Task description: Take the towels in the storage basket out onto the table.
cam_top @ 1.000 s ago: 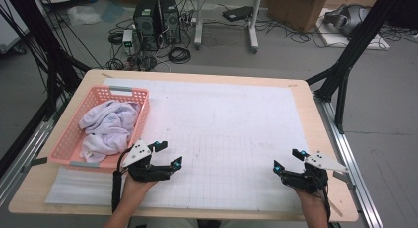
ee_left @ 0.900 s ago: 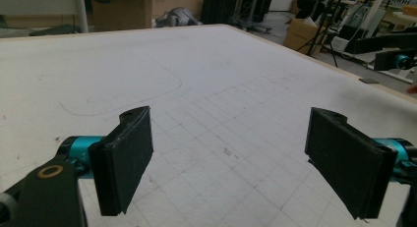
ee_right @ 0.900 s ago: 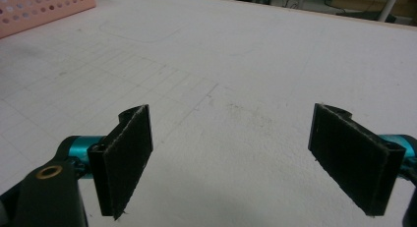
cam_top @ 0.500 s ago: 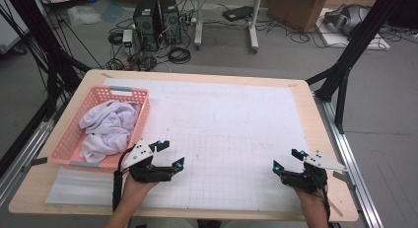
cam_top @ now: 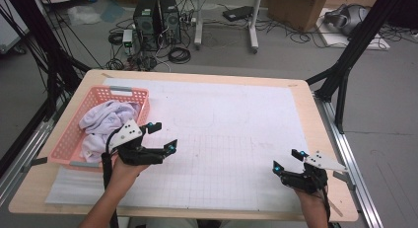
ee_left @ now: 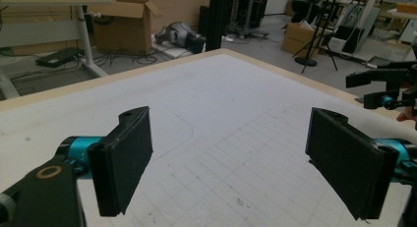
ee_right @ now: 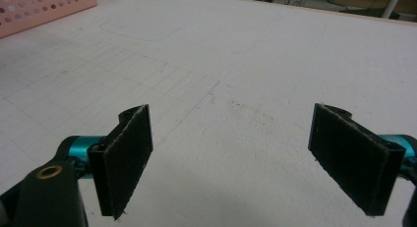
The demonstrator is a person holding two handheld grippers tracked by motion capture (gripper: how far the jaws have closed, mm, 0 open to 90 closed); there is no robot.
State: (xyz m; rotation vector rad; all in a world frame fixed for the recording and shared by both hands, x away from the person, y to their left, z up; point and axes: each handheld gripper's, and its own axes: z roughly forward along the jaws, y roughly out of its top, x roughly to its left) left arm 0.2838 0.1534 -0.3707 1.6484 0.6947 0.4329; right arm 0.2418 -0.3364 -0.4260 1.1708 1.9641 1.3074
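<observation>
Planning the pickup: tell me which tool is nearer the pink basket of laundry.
Left. The left tool hovers just beside the pink basket, by its right wall; the right tool is far across the table, near its right edge.

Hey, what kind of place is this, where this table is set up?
Most likely a robotics lab or workshop. Desktop computer towers sit on the floor amid loose cables, cardboard boxes stand behind, and the table carries a white gridded mat.
</observation>
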